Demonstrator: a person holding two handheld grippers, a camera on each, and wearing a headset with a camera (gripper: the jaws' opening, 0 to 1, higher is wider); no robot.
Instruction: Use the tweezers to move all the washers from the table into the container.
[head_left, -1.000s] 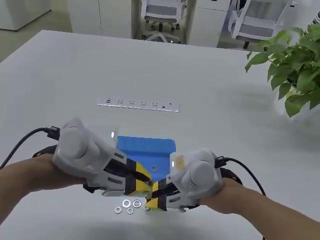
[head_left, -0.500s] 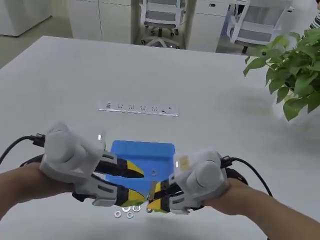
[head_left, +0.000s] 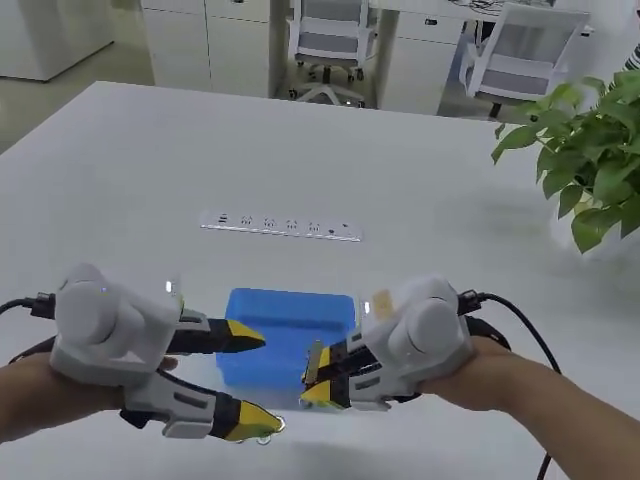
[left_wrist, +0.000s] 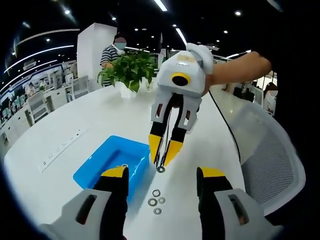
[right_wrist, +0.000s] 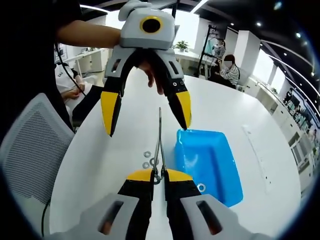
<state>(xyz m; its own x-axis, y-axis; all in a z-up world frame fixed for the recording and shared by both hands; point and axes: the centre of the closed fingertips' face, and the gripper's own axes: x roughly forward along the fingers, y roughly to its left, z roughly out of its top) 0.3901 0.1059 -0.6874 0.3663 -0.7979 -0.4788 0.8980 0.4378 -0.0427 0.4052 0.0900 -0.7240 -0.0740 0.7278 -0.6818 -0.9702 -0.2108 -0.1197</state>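
Several small silver metal washers (left_wrist: 152, 202) lie loose on the white table (left_wrist: 100, 115), just ahead of the left gripper (left_wrist: 164, 175) and between the lines of its two yellow-tipped jaws. Those jaws stand wide apart and grasp nothing. Facing it nose to nose is the right gripper (left_wrist: 163, 152), its jaws pressed together on a pair of slim metal tweezers (right_wrist: 159, 140) that run straight out from between them towards the left gripper. At the tweezers' tips is a single washer (left_wrist: 160, 169), just short of the loose ones; whether it is clear of the table I cannot tell. A blue rectangular plastic container (right_wrist: 200, 150) sits close beside the right gripper's tips, to the right in the right gripper view, and one jaw of the left gripper reaches near its edge. Inside it, near the corner closest to the right gripper, rests a lone washer (right_wrist: 201, 187). In the head view a white power strip (head_left: 280, 225) lies on the table well beyond both grippers, past the container. A potted green plant (head_left: 590, 150) stands far off on the right gripper's side.
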